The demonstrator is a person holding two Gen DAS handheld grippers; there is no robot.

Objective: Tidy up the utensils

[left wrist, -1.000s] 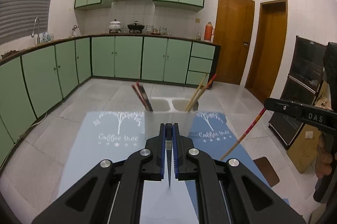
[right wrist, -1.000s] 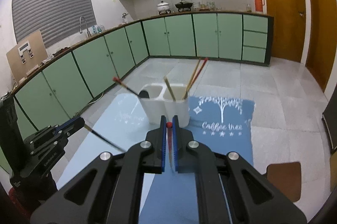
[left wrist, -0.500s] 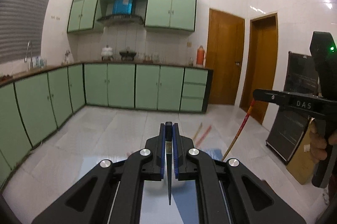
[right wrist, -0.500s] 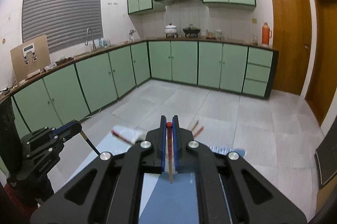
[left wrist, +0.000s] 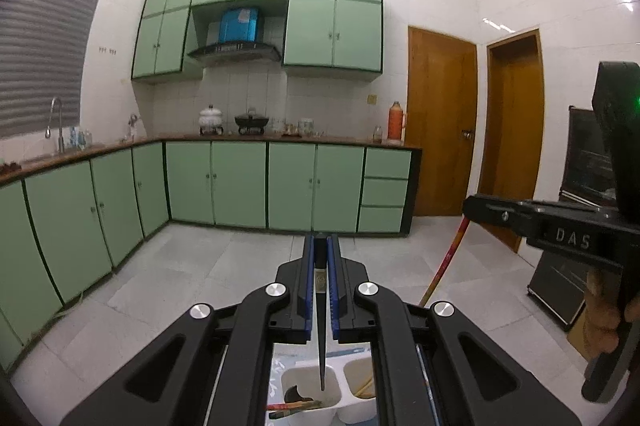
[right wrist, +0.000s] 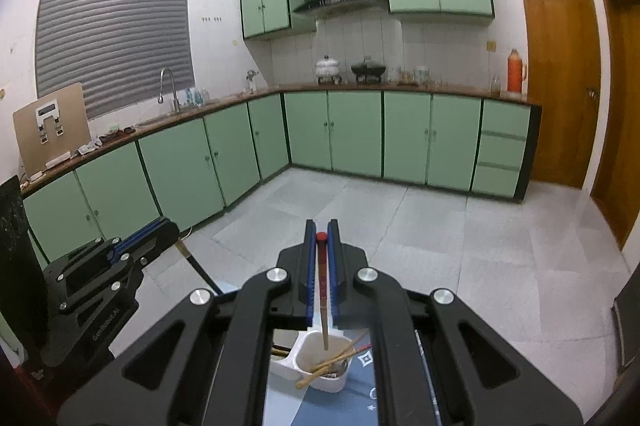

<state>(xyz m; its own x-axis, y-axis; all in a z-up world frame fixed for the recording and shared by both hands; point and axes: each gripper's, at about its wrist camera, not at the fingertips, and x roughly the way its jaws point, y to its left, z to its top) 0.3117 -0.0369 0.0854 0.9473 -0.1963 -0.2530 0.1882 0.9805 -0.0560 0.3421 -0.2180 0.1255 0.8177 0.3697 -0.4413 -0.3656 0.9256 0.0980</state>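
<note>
My left gripper (left wrist: 320, 246) is shut on a dark chopstick (left wrist: 321, 342) that hangs tip-down over the left compartment of a white two-part utensil holder (left wrist: 308, 386), which holds dark utensils. My right gripper (right wrist: 321, 232) is shut on a red-topped wooden chopstick (right wrist: 323, 310) that hangs over the right compartment of the holder (right wrist: 320, 366), where wooden chopsticks lie. The right gripper also shows at the right of the left wrist view (left wrist: 480, 204), the left gripper at the left of the right wrist view (right wrist: 160, 230).
The holder stands on a blue "Coffee tree" mat (right wrist: 360, 386). Green kitchen cabinets (left wrist: 240, 182) line the far wall and the left side, with a tiled floor (left wrist: 200, 286) between. Wooden doors (left wrist: 440, 122) stand at the right.
Both grippers have risen and come over the holder, so it now shows below the fingers instead of ahead. Each chopstick now hangs tip-down above its compartment.
</note>
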